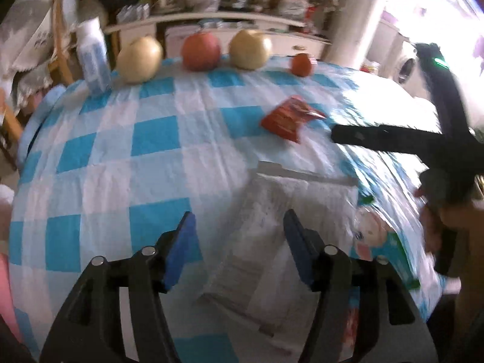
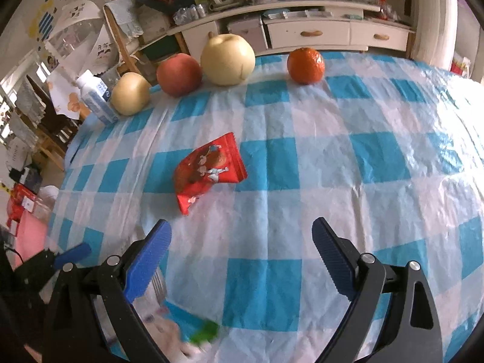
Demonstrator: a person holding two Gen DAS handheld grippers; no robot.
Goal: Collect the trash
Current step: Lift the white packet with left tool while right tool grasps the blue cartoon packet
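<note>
Hovering over the checked tablecloth [image 2: 272, 166], both claws are spread wide and hold nothing. Right claw [image 2: 242, 239]: red snack wrapper [image 2: 208, 169] lies just ahead and slightly left of its fingertips, long axis running from near-left to far-right, flat on the cloth. Left claw [image 1: 239, 227]: clear plastic bag [image 1: 272, 227] lies right under and between its jaws, long axis roughly along the fingers; the same red wrapper sits farther ahead and to the right. Right claw looks nearer the wrapper, left nearer the bag. Fruit row [image 2: 227, 60] and a white bottle [image 2: 96, 96] stand well beyond, at the far edge. Wrapper print shows cartoon figures; no text readable. Bottle label is too blurred to read.
</note>
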